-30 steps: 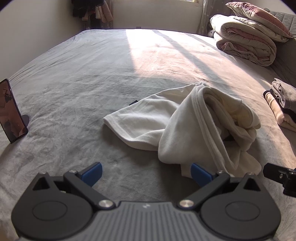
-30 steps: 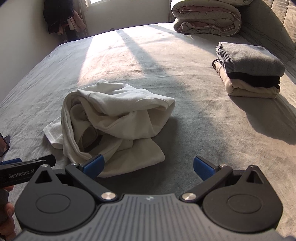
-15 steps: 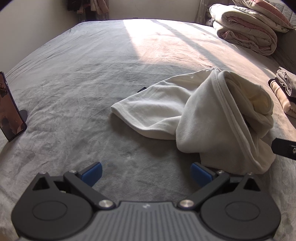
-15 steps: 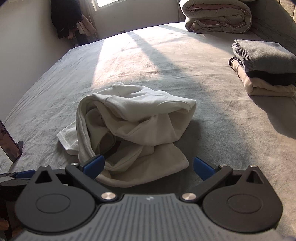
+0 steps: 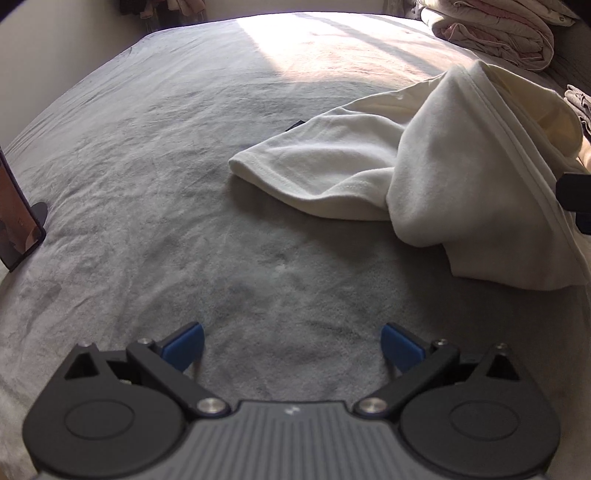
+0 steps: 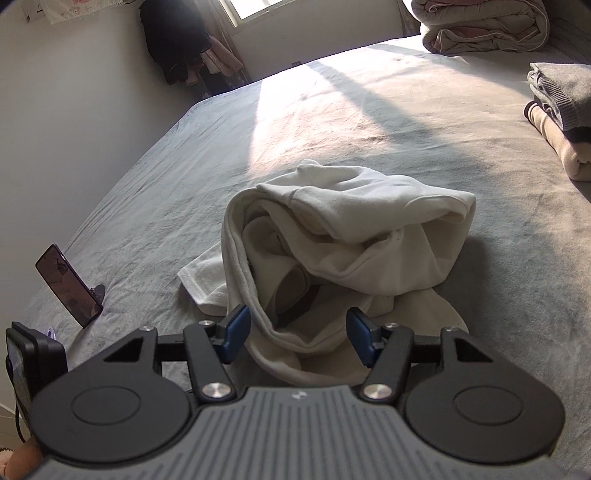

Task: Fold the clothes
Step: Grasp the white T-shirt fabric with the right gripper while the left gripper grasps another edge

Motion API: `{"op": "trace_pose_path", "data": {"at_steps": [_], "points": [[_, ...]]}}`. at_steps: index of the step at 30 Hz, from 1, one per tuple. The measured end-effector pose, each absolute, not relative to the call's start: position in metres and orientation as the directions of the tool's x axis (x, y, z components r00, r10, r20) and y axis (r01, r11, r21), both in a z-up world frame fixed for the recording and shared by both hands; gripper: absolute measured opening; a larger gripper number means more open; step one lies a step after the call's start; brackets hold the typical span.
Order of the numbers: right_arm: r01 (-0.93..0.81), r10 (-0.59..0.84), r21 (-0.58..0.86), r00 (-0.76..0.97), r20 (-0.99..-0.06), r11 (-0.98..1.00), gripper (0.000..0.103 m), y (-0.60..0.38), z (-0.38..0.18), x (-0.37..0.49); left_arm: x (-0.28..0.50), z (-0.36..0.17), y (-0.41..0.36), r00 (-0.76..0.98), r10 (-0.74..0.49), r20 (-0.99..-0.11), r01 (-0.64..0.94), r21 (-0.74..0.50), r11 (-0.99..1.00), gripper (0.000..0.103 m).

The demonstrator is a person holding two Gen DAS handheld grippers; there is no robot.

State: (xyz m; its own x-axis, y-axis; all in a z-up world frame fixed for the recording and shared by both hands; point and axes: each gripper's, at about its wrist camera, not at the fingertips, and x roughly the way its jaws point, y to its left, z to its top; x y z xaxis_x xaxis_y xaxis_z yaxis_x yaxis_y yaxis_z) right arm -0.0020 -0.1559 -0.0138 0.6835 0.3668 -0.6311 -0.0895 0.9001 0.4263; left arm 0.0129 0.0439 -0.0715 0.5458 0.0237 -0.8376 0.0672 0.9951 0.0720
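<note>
A crumpled cream-white garment (image 6: pixel 343 251) lies in a heap on the grey bed cover (image 6: pixel 461 122). In the left wrist view the same garment (image 5: pixel 424 177) spreads to the upper right, one flat edge reaching left. My right gripper (image 6: pixel 297 338) is open, its blue pads either side of the garment's near hem, with cloth between the fingers but not pinched. My left gripper (image 5: pixel 291 347) is open wide over bare bed cover (image 5: pixel 166 177), to the left of the garment and apart from it.
A phone on a stand (image 6: pixel 70 286) leans at the bed's left edge, also showing as the phone (image 5: pixel 16 225). Folded clothes (image 6: pixel 561 118) are stacked at the right. Rolled bedding (image 6: pixel 484 26) lies at the far right, and dark clothes (image 6: pixel 177 40) hang by the window.
Both grippers moved forward and lower toward the bed. The right gripper's fingers narrowed and now straddle the garment's near hem. The left gripper shifted left, leaving the garment at its right.
</note>
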Motion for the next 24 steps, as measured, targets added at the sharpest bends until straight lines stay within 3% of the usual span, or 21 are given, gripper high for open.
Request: {"op": "trace_pose_path", "data": {"at_steps": [4,8,12,16,20,24], "points": [[-0.125,0.426,0.474,0.67,-0.607,0.872,0.055,-0.151,-0.015,0.001,0.006,-0.075,0.043,0.582,0.012,-0.813,0.078,0.071,0.994,0.103],[-0.136,0.448,0.491,0.661,-0.602,0.861,0.033,-0.148,-0.02,0.004,0.012,-0.069,0.044,0.547,0.0,-0.837,0.097,0.063,0.993,0.103],[-0.135,0.482,0.541,0.662,-0.573,0.83,0.016,-0.154,-0.021,0.005,0.015,-0.055,0.058,0.562,-0.103,-0.821,0.064,-0.081,0.995,0.097],[-0.138,0.496,0.558,0.661,-0.564,0.818,0.013,-0.157,-0.019,0.003,0.012,-0.035,0.058,0.619,-0.226,-0.752,0.079,-0.226,0.971,0.097],[-0.141,0.509,0.574,0.659,-0.554,0.807,0.013,-0.159,-0.017,0.001,0.013,-0.026,0.048,0.65,-0.316,-0.691,0.101,-0.334,0.937,0.089],[-0.133,0.513,0.588,0.663,-0.545,0.798,0.018,-0.163,-0.015,-0.001,0.02,-0.025,0.042,0.652,-0.381,-0.656,0.104,-0.42,0.902,0.084]]}}
